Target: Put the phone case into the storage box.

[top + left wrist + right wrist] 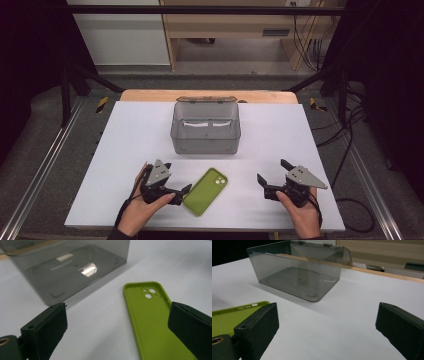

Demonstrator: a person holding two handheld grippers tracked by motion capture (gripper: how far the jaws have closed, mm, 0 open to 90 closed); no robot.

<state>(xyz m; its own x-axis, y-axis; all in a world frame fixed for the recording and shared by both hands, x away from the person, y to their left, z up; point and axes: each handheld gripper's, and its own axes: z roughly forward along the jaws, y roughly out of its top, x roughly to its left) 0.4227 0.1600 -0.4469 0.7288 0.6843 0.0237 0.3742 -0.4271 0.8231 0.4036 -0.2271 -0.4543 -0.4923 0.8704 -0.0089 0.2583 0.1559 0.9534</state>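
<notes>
A: What did the surface look like?

B: The desk (130, 150) had a plain white top with a strip of light wood along its far edge. It sat in a dark metal frame, with rails running down both sides over grey floor.

A: And the room behind it?

B: A pale wooden shelf unit (225, 30) stood past the far edge, a white panel to its left, and black cables (307, 45) hung at its right. Dark curtains closed in both sides.

A: What lay on the desk?

B: A smoky, see-through box (205, 127) stood in the middle, toward the far side, with its hinged lid tipped back and open. From the high view I saw pale patches at its bottom, though I couldn't tell whether they were reflections. A green phone case (206, 191) lay nearer the person, inside face up, camera cutout toward the box, set on a slant.

A: Where were the hands?

B: The left gripper (178, 194) was at the near left, just beside the case. Its jaws were spread wide; in the left gripper view one jaw sat over bare desk and the other over the case's right edge. I couldn't tell whether it touched.

A: And the other?

B: The right gripper (272, 175) was at the near right, well apart from the case, jaws likewise spread with nothing between them, pointing toward the box.
</notes>
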